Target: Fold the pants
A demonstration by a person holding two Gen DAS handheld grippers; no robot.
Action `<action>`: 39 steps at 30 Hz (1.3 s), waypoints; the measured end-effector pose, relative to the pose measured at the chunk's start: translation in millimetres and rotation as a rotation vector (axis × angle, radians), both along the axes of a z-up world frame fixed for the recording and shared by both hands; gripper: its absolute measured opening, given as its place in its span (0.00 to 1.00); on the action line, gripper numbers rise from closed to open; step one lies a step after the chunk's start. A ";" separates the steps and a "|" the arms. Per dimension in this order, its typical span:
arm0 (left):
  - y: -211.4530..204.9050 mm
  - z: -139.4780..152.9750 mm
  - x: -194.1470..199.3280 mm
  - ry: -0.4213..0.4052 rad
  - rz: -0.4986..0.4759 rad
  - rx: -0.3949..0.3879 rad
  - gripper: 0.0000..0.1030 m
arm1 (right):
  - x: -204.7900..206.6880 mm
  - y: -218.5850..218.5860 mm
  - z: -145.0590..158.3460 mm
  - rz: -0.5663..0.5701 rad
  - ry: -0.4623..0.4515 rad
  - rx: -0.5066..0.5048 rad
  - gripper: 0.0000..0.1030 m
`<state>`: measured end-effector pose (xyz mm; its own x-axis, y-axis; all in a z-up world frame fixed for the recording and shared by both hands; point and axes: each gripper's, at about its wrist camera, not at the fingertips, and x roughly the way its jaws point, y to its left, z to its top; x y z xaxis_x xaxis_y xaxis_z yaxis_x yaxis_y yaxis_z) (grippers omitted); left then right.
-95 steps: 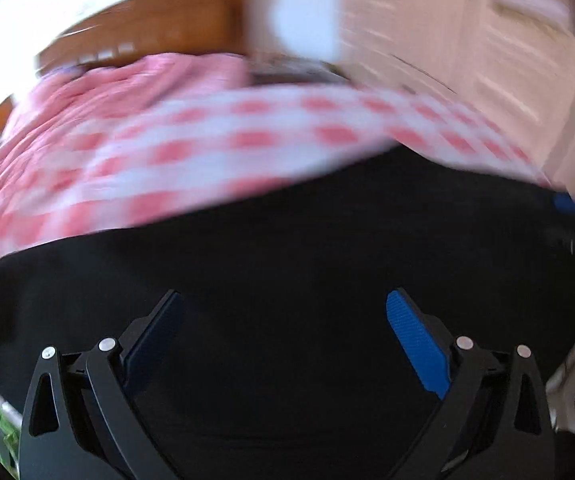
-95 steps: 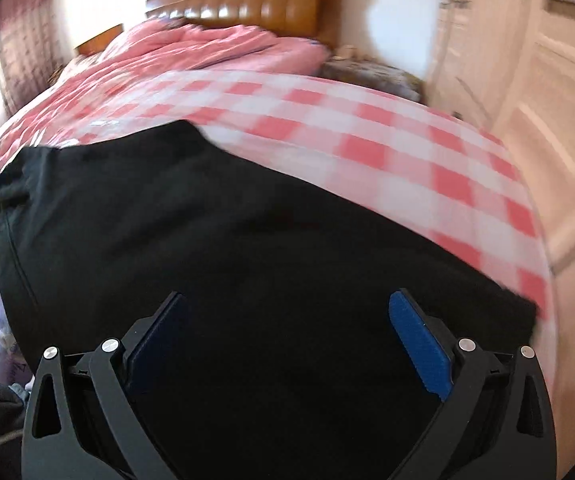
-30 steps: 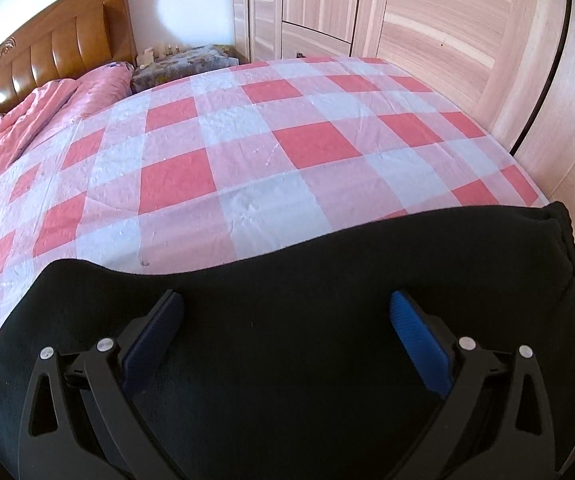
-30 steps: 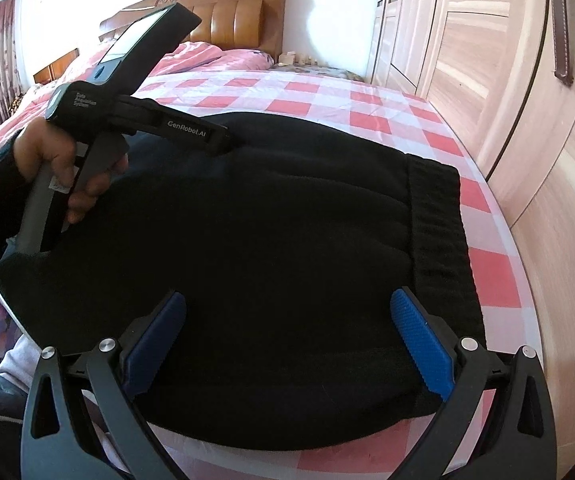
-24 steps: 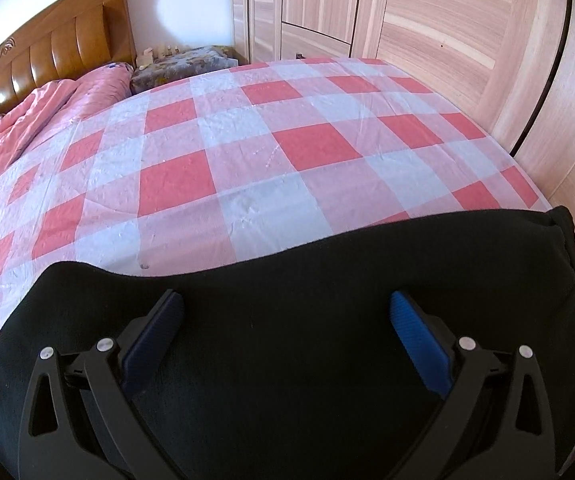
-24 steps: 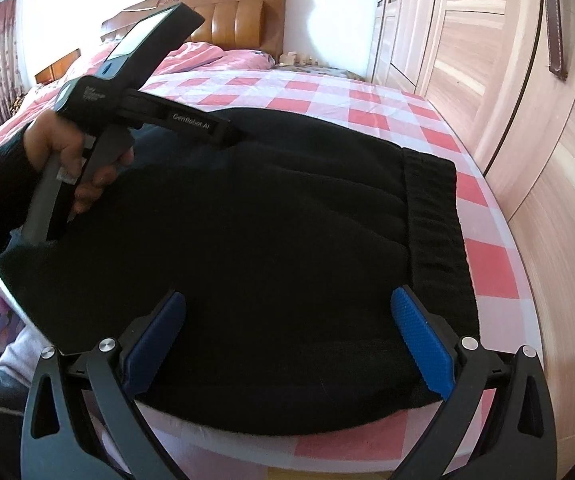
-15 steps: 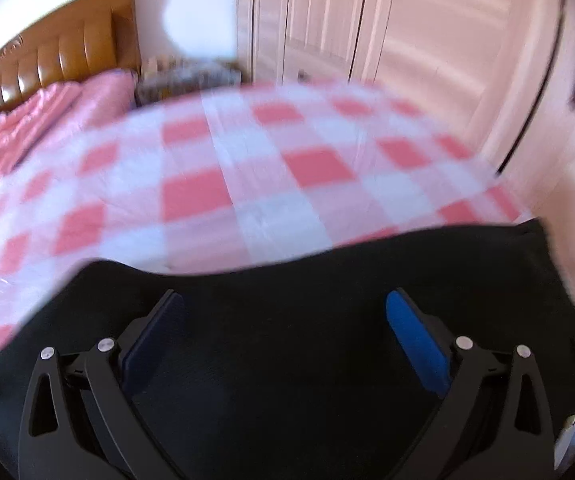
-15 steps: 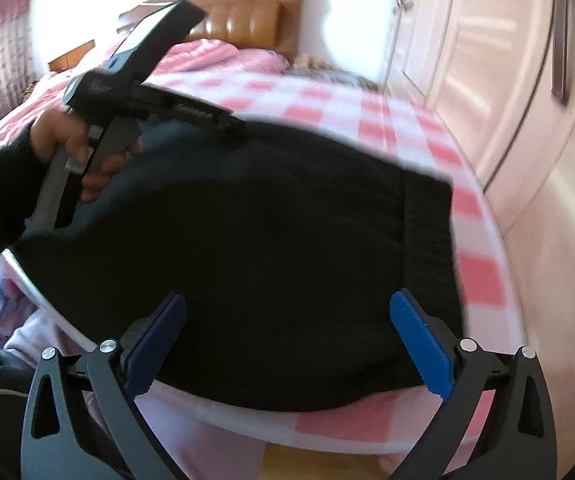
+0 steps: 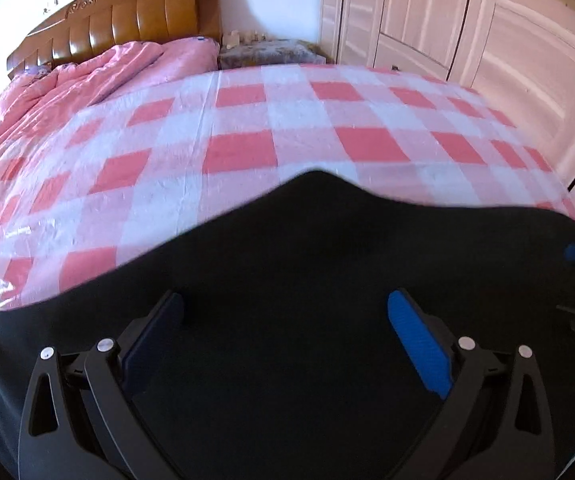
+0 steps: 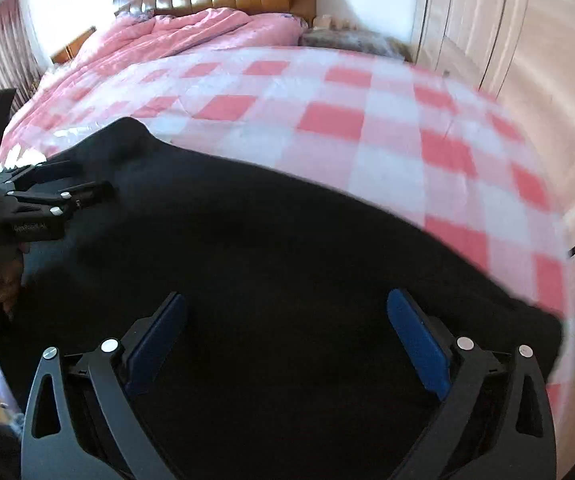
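Pants (image 9: 287, 280) lie beneath both jaws (spread wide).

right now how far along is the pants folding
Done: the black pants lie on the checked bedsheet in a compact dark block, apparently already folded. In hand: nothing; the left gripper and right gripper are open above the cloth. Left: perhaps a final fold or smoothing; the layers are unclear.

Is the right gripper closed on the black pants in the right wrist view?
No, the right gripper has its jaws wide apart above the black pants.
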<state>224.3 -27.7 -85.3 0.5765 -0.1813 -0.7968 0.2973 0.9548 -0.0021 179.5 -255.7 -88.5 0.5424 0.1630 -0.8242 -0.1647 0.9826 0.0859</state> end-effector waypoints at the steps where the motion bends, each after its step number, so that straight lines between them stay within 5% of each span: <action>1: -0.5 -0.3 -1.2 -0.021 -0.005 0.019 0.99 | -3.2 -6.7 4.6 -0.018 -0.011 0.049 0.92; 4: -2.7 -1.8 -3.4 -0.036 -0.008 0.045 0.99 | -14.5 -4.3 24.8 -0.081 -0.071 0.062 0.93; 7: -2.8 -1.6 -2.2 -0.041 -0.001 0.048 0.99 | -9.0 9.9 39.6 -0.021 -0.136 0.055 0.95; 12: -3.2 -2.4 0.5 -0.038 -0.002 0.042 0.99 | 33.1 -2.7 -2.6 -0.074 -0.006 -0.021 0.93; 15: -3.2 -1.8 0.9 -0.044 -0.004 0.039 0.99 | 27.0 -17.8 7.2 -0.197 -0.085 -0.059 0.95; 17: 2.4 3.1 -1.9 -0.054 0.000 0.023 0.98 | 24.6 -31.3 7.5 -0.247 -0.088 0.012 0.95; 24: 97.4 59.2 -61.8 -0.215 0.083 -0.036 0.98 | 9.2 -16.3 25.7 -0.229 -0.184 -0.046 0.95; 28: 198.0 48.4 -84.9 -0.180 0.279 -0.008 0.98 | 5.8 54.4 52.4 -0.031 -0.245 -0.006 0.95; 32: 284.6 25.3 -100.9 -0.108 0.480 -0.069 0.98 | 2.8 159.1 52.4 0.277 -0.197 0.007 0.95; 39: 336.8 -7.5 -106.5 -0.062 0.523 -0.057 0.98 | 0.3 294.4 10.8 0.515 -0.080 -0.101 0.95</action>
